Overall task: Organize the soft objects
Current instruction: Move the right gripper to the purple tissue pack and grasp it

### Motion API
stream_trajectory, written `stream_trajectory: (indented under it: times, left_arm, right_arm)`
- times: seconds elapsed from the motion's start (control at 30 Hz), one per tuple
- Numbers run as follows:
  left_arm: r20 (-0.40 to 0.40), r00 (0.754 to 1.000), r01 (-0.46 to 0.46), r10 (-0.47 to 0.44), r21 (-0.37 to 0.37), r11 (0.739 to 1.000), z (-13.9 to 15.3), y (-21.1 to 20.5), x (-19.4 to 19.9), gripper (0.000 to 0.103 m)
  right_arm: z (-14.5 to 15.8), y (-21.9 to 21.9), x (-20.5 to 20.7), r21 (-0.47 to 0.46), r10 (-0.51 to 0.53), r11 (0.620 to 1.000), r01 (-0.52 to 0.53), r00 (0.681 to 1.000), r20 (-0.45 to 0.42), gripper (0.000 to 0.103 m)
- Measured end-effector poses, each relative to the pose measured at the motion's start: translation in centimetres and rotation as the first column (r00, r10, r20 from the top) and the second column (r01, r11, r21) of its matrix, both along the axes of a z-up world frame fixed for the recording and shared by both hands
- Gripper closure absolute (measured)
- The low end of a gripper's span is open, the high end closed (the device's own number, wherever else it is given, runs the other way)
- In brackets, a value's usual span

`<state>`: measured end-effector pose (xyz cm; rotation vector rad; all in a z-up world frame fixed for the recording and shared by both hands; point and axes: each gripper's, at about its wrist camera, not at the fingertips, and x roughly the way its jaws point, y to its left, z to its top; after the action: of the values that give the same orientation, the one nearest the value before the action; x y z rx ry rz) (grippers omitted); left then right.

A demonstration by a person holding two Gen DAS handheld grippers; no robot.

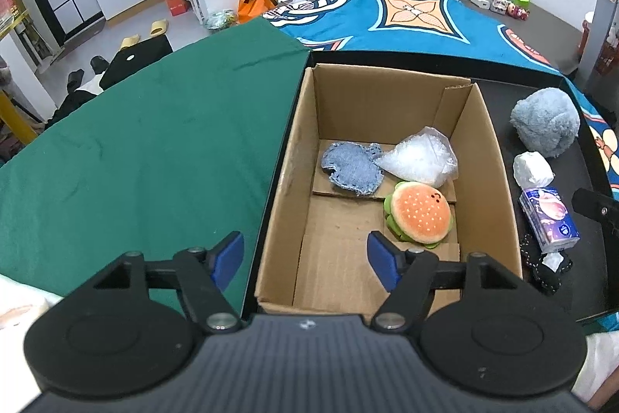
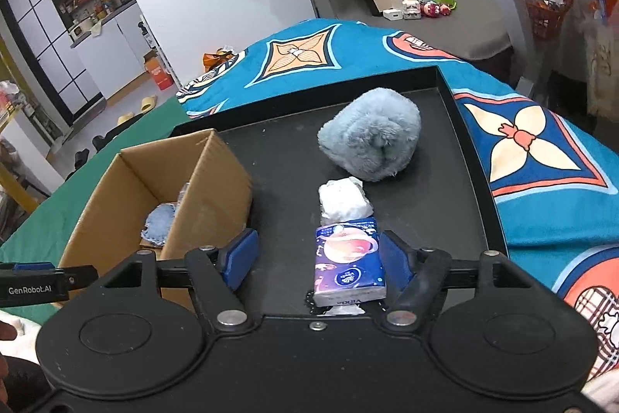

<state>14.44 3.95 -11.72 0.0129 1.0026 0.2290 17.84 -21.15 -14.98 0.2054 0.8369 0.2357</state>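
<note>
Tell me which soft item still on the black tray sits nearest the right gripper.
The tissue pack, lying between the right gripper's open fingers; the white wad and blue fluffy plush lie farther off.

The cardboard box [image 1: 387, 180] is open at the top, and bare floor is seen at its lower left in the left wrist view. Its far right corner is crowded by the denim patch [image 1: 352, 167], plastic bag [image 1: 419, 157] and burger plush [image 1: 419, 215]. On the black tray [image 2: 278, 157], clear ground is left centre-frame beside the box wall; the right is blocked by the fluffy blue plush [image 2: 371, 138], white wad [image 2: 342, 200] and tissue pack [image 2: 348, 262].
</note>
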Motion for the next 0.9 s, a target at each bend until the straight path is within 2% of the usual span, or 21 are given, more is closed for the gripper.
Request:
stream_trajectory:
  times: [0.4,0.6,0.63,0.67,0.73,0.9]
  left_arm:
    - [-0.040,0.999,0.008,-0.006,0.056,0.998,-0.6,-1.1,1.2,0.034]
    - [-0.063,0.998,0.008,-0.003,0.073,0.997,-1.0,-1.7,1.9,0.033]
    - [-0.066,0.998,0.010,-0.005,0.080,0.997,-1.1,-1.8,2.0,0.033]
    - [-0.068,0.998,0.010,-0.004,0.085,0.996,-1.1,-1.8,2.0,0.033]
    - [-0.069,0.998,0.010,-0.003,0.092,0.996,-1.1,-1.9,2.1,0.033]
    - [-0.076,0.997,0.001,0.006,0.097,0.995,-1.2,-1.7,2.0,0.033]
  right_arm:
    - [-3.3,-0.7,1.0,0.018,-0.006,1.000,0.008,0.998,-0.070,0.034]
    - [-4.2,-0.2,1.5,-0.021,0.011,1.000,-0.013,0.997,-0.077,0.034]
    - [-4.5,-0.2,1.6,-0.033,0.015,0.999,-0.018,0.996,-0.084,0.037]
    - [-4.7,0.0,1.6,-0.048,0.018,0.999,-0.022,0.996,-0.087,0.055]
    - [-5.2,0.1,1.7,-0.080,0.031,0.996,-0.039,0.995,-0.099,0.055]
    - [-5.0,-0.5,1.4,-0.070,0.023,0.997,-0.029,0.996,-0.086,0.055]
